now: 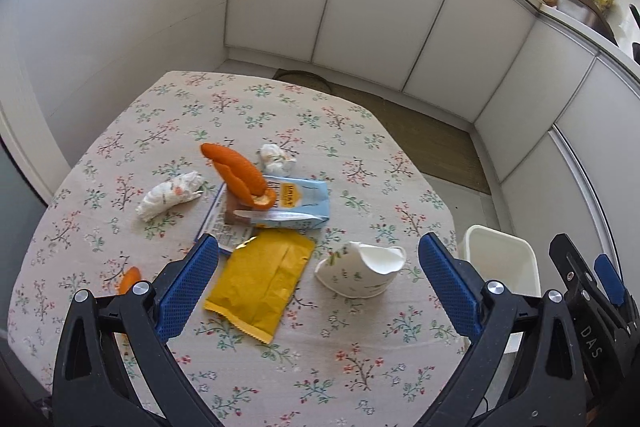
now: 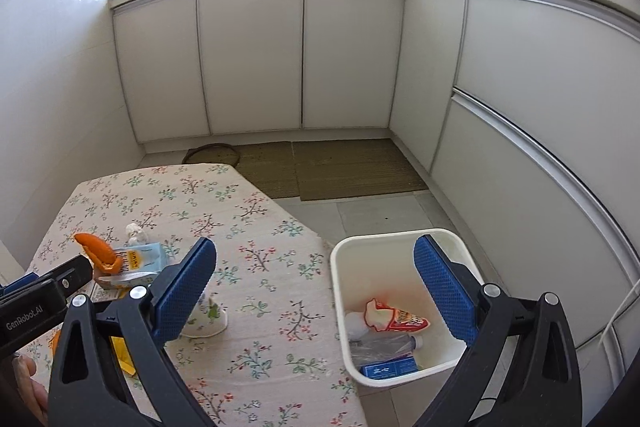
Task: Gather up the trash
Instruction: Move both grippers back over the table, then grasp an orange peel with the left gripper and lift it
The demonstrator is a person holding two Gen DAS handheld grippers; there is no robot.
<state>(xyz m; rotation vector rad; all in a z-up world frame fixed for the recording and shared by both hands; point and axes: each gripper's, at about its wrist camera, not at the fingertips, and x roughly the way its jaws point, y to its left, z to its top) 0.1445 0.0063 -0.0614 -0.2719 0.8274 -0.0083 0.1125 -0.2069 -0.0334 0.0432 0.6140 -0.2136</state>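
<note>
Collection is judged under way: both the left gripper (image 1: 318, 287) and right gripper (image 2: 314, 291) are held wide apart, empty. Yellow wrapper (image 1: 260, 287), at the left's eleven o'clock, should be grasped next, then carried to the bin (image 2: 400, 239).

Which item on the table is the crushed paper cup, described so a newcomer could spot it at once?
Start at the table with the floral tablecloth, then go to its edge nearest the white bin on the floor. The crushed paper cup lies there on its side, right of the yellow packet. It alone is white with small green sprigs and a squashed open mouth.
</note>
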